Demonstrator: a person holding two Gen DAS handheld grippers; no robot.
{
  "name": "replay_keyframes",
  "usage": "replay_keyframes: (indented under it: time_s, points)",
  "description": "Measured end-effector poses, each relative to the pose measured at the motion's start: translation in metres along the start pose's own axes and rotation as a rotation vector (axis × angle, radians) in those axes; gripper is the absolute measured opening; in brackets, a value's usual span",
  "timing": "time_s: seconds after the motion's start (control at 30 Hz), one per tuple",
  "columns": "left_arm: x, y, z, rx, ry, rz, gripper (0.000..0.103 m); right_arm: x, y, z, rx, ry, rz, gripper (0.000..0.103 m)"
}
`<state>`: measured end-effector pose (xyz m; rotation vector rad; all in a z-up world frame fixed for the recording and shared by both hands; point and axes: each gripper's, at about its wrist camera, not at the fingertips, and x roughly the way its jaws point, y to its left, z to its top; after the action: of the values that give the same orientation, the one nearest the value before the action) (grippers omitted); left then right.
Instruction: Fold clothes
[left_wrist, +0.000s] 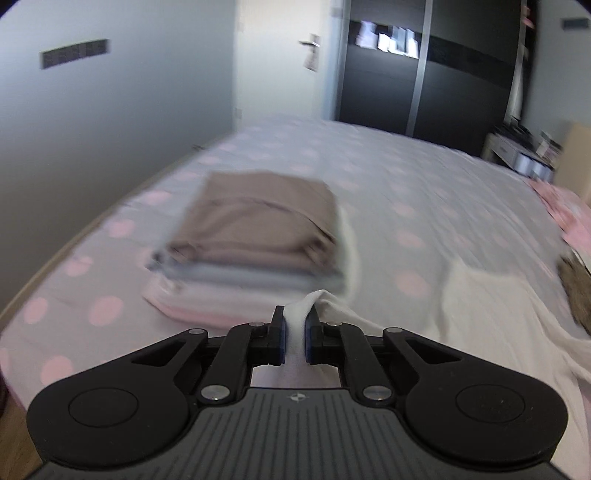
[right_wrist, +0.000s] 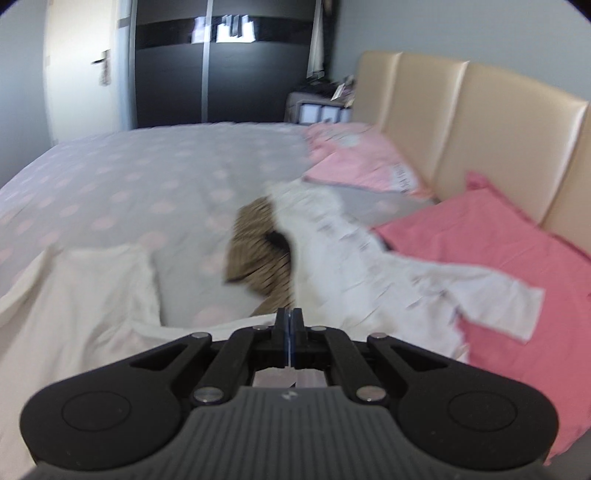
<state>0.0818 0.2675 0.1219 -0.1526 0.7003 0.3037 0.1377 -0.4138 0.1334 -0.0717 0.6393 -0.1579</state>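
White garment: spread across the lower right of the bed. Soft, light, limp; best held at edges. A bunched fold is pinched by the left tongs. Right tongs pressed together; cloth between them cannot be told.

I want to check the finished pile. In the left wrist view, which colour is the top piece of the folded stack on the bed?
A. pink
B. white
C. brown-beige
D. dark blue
C: the brown-beige piece lies on top of the folded stack, above grey and pale pink layers.
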Motion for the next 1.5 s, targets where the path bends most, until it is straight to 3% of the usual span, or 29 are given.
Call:
replay_keyframes:
  time_s: [0.13, 0.3, 0.57, 0.7, 0.8, 0.87, 1.0, 1.17, 1.33, 1.5]
  points:
    - [0.014, 0.026, 0.034, -0.058, -0.041, 0.096, 0.007, 0.032, -0.027, 0.037, 0.015, -0.033, -0.103, 0.000]
    - [0.042, 0.038, 0.040, -0.066, -0.012, 0.156, 0.007, 0.093, -0.042, 0.059, 0.000, -0.001, -0.215, 0.000]
    - [0.088, 0.053, 0.005, -0.028, 0.083, 0.255, 0.007, 0.180, -0.052, 0.019, -0.022, 0.131, -0.305, 0.001]
    - [0.095, 0.054, -0.009, -0.017, 0.117, 0.253, 0.008, 0.180, -0.051, 0.003, -0.039, 0.149, -0.248, 0.005]
    - [0.087, 0.049, -0.015, 0.008, 0.110, 0.264, 0.026, 0.166, -0.047, 0.002, -0.045, 0.130, -0.221, 0.020]
    - [0.075, 0.040, -0.020, 0.038, 0.103, 0.248, 0.045, 0.150, -0.042, -0.001, -0.051, 0.107, -0.190, 0.028]
    - [0.046, 0.017, -0.034, 0.101, 0.106, 0.179, 0.045, 0.112, -0.024, -0.017, -0.069, 0.102, -0.075, 0.028]
    - [0.024, -0.021, -0.069, 0.140, 0.183, -0.002, 0.045, 0.066, 0.015, -0.056, -0.100, 0.171, 0.135, 0.027]
    - [0.010, -0.058, -0.102, 0.188, 0.239, -0.146, 0.045, 0.026, 0.059, -0.116, -0.178, 0.287, 0.334, 0.027]
    - [-0.001, -0.086, -0.115, 0.256, 0.245, -0.196, 0.045, 0.003, 0.082, -0.183, -0.208, 0.486, 0.434, 0.027]
